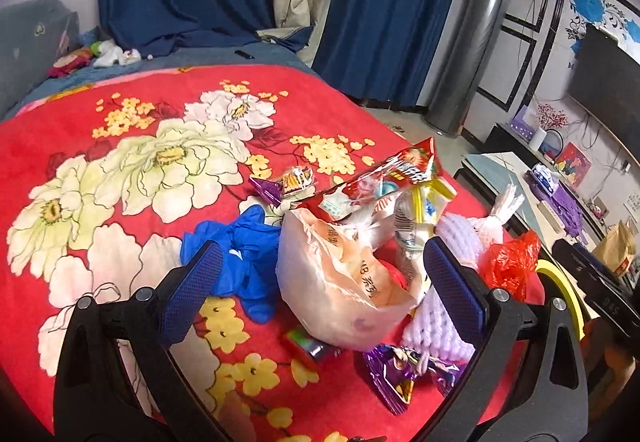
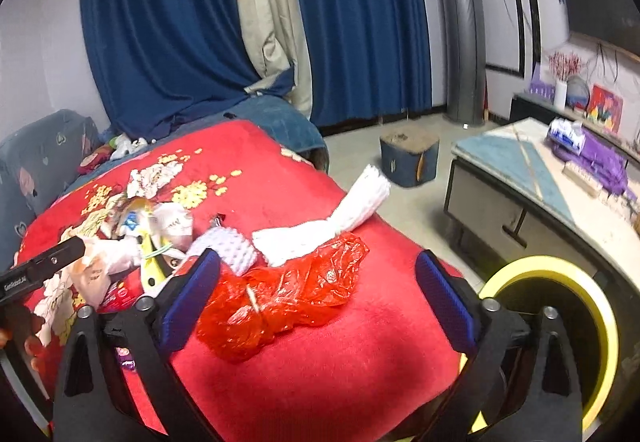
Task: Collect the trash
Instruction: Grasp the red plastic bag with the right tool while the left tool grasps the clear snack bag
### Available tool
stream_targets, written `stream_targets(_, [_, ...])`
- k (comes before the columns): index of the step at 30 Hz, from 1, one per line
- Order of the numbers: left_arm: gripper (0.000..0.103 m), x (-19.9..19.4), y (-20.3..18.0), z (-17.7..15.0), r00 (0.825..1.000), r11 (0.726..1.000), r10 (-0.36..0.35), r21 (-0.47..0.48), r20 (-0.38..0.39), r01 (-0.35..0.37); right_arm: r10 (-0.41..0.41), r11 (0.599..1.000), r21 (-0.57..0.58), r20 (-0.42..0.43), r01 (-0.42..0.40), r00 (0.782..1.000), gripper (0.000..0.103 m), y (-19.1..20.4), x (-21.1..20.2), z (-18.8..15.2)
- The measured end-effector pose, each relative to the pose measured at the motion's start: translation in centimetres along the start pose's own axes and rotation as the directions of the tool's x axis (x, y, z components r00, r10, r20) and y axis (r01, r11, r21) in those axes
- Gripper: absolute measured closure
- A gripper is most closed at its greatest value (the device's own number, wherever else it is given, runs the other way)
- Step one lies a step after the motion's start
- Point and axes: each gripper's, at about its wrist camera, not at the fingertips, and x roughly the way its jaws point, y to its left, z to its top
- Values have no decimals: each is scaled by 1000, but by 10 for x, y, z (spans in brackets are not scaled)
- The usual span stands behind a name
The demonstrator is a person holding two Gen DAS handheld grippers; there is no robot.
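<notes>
Trash is heaped on the red floral blanket (image 1: 120, 161): a blue glove (image 1: 240, 262), a pale plastic bag (image 1: 340, 282) framed by the spread left tongs (image 1: 324, 282), then a red plastic bag (image 2: 280, 298) between the spread, empty right tongs (image 2: 316, 302). A yellow-rimmed bin (image 2: 600, 322) is seen rightmost.

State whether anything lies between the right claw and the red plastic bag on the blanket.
Nothing visible does. The right claw is open, its fingers either side of the red plastic bag, which lies alone on the red blanket.
</notes>
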Motion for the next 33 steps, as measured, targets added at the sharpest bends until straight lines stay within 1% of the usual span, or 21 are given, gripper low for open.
stream_targets(2, [11,5,3,0,1000,1000,-3,-18,-17,3,14,1000,13,-32,-13,999,28,-2,11,1])
stream_targets(6, [11,14,9,-2,998,998,-35,-56,-60,31,52,997,63,-96,-46,994,39,-9,33,-1])
stream_targets(8, [11,16,9,-4,997,998,-44,-58,-65,41,79,994,90,-125,-68,989,50,-11,42,-3])
stream_targets(9, [11,17,10,-5,997,997,-46,-59,-66,43,99,991,105,-139,-85,985,52,-14,44,-6])
stream_targets(10, [11,17,10,-6,996,997,-52,-60,-68,48,111,989,112,-145,-95,983,59,-14,46,-7])
stream_targets(11, [13,17,10,-6,996,997,-58,-61,-66,54,118,988,115,-150,-102,982,66,-15,46,-9])
stream_targets(12, [17,16,9,-6,996,997,-61,-61,-66,57,126,987,116,-153,-109,980,70,-14,47,-10])
stream_targets(14, [22,15,8,-8,996,997,-66,-50,-66,63,147,985,113,-152,-131,977,81,-13,44,-10])
stream_targets(16, [35,13,5,-9,996,997,-70,-33,-63,68,159,984,106,-144,-145,977,88,-12,39,-11])
stream_targets(17, [38,11,4,-9,995,997,-73,-25,-62,72,169,982,104,-138,-155,976,91,-12,36,-11])
stream_targets(18, [44,10,2,-9,995,997,-73,-17,-60,73,175,981,103,-136,-162,975,91,-12,33,-11])
stream_targets(19, [56,7,0,-8,997,998,-61,0,-56,61,178,981,99,-130,-166,975,91,-11,29,-11])
stream_targets(21, [63,4,-2,-8,998,999,-45,19,-48,46,184,980,96,-118,-174,976,91,-11,25,-10])
stream_targets(22, [69,1,-2,-9,998,999,-41,27,-42,42,190,979,95,-112,-180,975,91,-11,21,-10])
stream_targets(24, [75,-3,0,-9,999,999,-32,36,-37,33,196,978,96,-104,-186,975,91,-11,17,-9])
stream_targets(29, [82,-19,5,-8,1000,997,21,69,14,-21,204,976,95,-80,-197,976,91,-9,7,-8])
stream_targets(33, [84,-34,12,-6,999,998,11,64,38,-13,205,976,92,-61,-199,977,91,-9,0,-5])
